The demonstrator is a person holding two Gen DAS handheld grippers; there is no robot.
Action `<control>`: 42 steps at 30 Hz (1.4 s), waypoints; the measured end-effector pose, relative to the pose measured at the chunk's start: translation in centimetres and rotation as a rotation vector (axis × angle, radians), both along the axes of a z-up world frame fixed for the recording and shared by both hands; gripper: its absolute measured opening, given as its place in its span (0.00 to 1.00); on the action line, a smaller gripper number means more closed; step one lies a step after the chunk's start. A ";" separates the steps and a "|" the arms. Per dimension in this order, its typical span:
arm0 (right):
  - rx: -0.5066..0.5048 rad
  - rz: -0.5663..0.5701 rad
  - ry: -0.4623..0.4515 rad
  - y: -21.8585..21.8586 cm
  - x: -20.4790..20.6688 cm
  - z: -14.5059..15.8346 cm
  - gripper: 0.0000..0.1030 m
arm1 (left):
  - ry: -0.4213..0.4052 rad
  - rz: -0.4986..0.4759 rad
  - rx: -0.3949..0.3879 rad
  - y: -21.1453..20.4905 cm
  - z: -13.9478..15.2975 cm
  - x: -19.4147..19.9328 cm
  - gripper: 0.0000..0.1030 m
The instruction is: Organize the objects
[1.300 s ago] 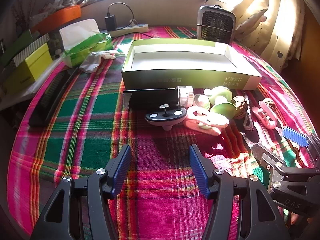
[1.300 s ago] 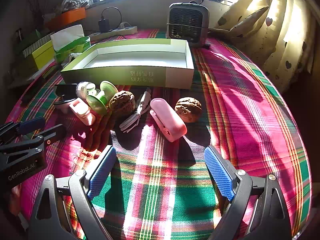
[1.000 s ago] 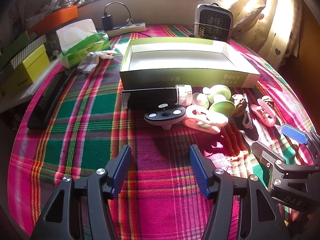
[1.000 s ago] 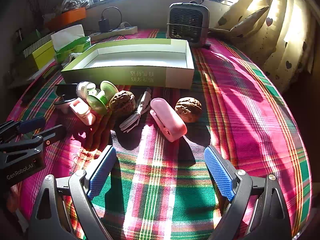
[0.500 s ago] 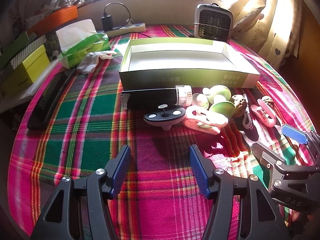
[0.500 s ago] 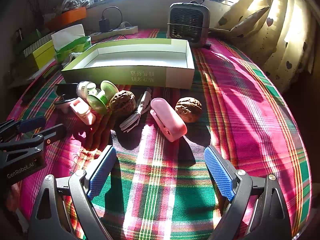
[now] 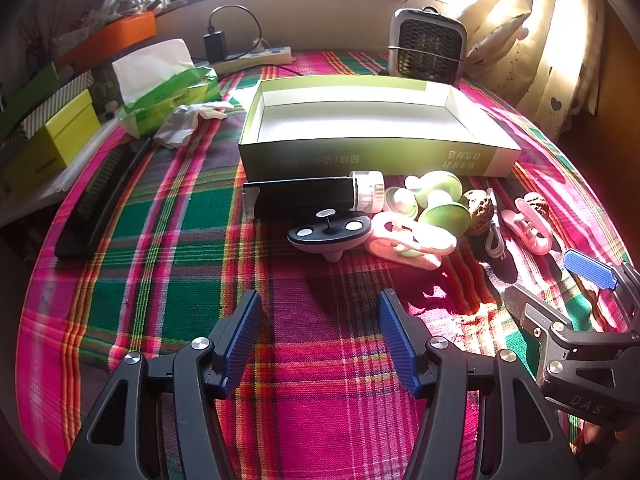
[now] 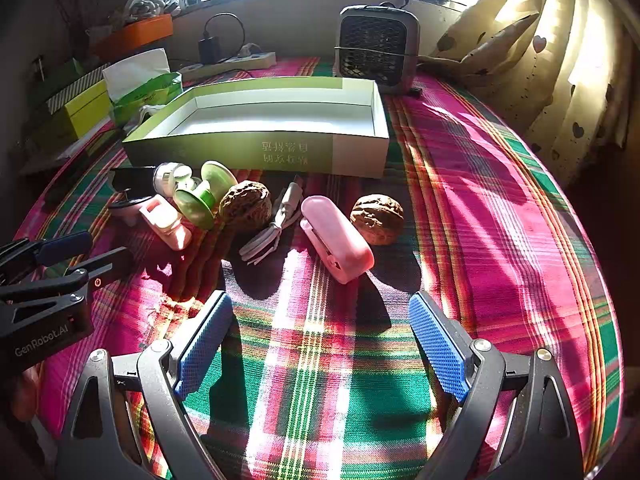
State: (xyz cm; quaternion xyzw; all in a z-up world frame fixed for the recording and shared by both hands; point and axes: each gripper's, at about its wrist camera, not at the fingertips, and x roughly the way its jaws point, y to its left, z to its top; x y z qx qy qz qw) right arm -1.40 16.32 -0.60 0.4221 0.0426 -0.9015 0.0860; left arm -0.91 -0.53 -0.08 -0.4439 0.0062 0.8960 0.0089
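Both your grippers are hovering low over the plaid cloth on the worktop [image 8: 500, 208], jaws spread wide and holding nothing. Your left gripper [image 7: 320, 336] faces the black disc gadget [image 7: 329, 234] and the black tube [image 7: 308, 196] lying behind it. Your right gripper [image 8: 320, 344] faces the pink case [image 8: 338, 236], with a walnut [image 8: 377, 219] just right of it and a grey cable [image 8: 272, 232] on its left. The open green box [image 8: 256, 148] sits right behind that whole row of small stuff, nothing inside it.
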 end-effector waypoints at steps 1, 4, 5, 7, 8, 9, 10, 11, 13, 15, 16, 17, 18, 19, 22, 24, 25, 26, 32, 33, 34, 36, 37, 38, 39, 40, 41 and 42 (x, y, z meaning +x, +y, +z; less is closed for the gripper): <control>0.000 0.000 0.000 0.0 0.0 0.0 0.87 | 0.000 0.000 0.001 0.0 0.0 0.0 0.56; 0.000 0.000 0.000 0.0 0.0 0.0 0.87 | 0.001 0.000 -0.001 0.0 0.0 0.0 0.56; 0.000 0.000 0.000 0.0 0.0 0.0 0.87 | 0.002 0.000 -0.001 0.0 0.0 0.0 0.56; 0.000 0.000 0.000 0.0 0.0 0.0 0.87 | 0.002 0.000 0.000 0.0 0.1 -0.1 0.56; 0.000 0.000 0.000 0.0 0.0 0.0 0.87 | 0.001 0.001 -0.001 0.0 0.1 -0.1 0.56; 0.000 0.000 0.000 0.0 0.0 0.0 0.87 | 0.002 -0.001 -0.001 0.0 0.0 -0.1 0.56; 0.000 0.000 0.000 0.0 0.0 0.0 0.87 | 0.002 -0.001 0.000 0.0 0.0 -0.1 0.56; 0.000 0.000 0.000 0.0 0.0 0.0 0.87 | 0.002 -0.001 0.000 0.0 0.0 -0.1 0.56; 0.000 0.000 0.000 0.0 0.0 0.0 0.87 | 0.002 -0.001 -0.001 0.0 0.1 -0.1 0.56; 0.000 0.000 0.000 0.0 0.0 0.0 0.87 | 0.002 0.000 -0.001 0.0 0.1 -0.1 0.56; 0.000 0.000 0.000 0.0 0.0 0.0 0.87 | 0.002 -0.001 -0.001 0.0 0.1 -0.1 0.56; 0.000 0.000 0.000 0.0 0.0 0.0 0.87 | 0.002 -0.001 -0.001 0.0 0.0 -0.1 0.56; 0.000 0.000 0.000 0.0 0.0 0.0 0.87 | 0.002 -0.001 -0.001 0.0 0.1 -0.1 0.56; 0.000 0.000 0.000 0.0 0.0 0.0 0.87 | 0.002 -0.002 -0.001 0.0 0.1 -0.1 0.56; 0.000 0.000 0.000 0.0 0.0 0.0 0.87 | 0.001 -0.002 -0.001 0.0 0.1 -0.1 0.56; 0.000 0.001 0.000 -0.1 0.0 0.0 0.87 | 0.001 -0.002 -0.002 0.1 0.1 -0.1 0.56; 0.000 0.002 -0.001 0.0 0.0 0.0 0.87 | -0.001 -0.005 -0.002 0.1 0.1 -0.1 0.56; 0.000 0.004 -0.002 -0.2 -0.1 0.1 0.87 | -0.001 -0.009 -0.001 0.1 0.1 -0.2 0.56; 0.001 0.037 -0.008 0.1 -0.2 0.1 0.87 | 0.004 -0.033 -0.001 0.0 0.0 -0.2 0.56; 0.001 0.039 -0.010 0.2 -0.3 0.1 0.87 | 0.004 -0.038 -0.001 -0.1 0.0 -0.2 0.56; -0.001 0.042 -0.012 0.3 -0.3 0.1 0.87 | 0.003 -0.043 0.000 -0.1 0.0 -0.2 0.56; 0.002 0.043 -0.014 0.5 -0.3 0.1 0.87 | 0.004 -0.058 0.011 -0.4 0.1 -0.2 0.56; 0.001 0.043 -0.014 0.7 -0.4 0.2 0.87 | 0.006 -0.066 0.019 -0.5 0.1 -0.2 0.56; -0.001 0.040 -0.015 0.9 -0.5 0.2 0.87 | 0.008 -0.072 0.028 -0.8 0.1 -0.2 0.56; 0.000 0.038 -0.015 1.1 -0.5 0.2 0.87 | 0.009 -0.076 0.038 -1.0 0.1 -0.2 0.56; 0.000 0.036 -0.016 1.3 -0.6 0.2 0.87 | 0.010 -0.078 0.046 -1.2 0.2 -0.3 0.56; -0.003 0.036 -0.015 1.5 -0.7 0.3 0.87 | 0.011 -0.079 0.052 -1.5 0.2 -0.4 0.56; -0.004 0.035 -0.016 1.5 -0.7 0.3 0.87 | 0.013 -0.077 0.059 -1.7 0.2 -0.5 0.56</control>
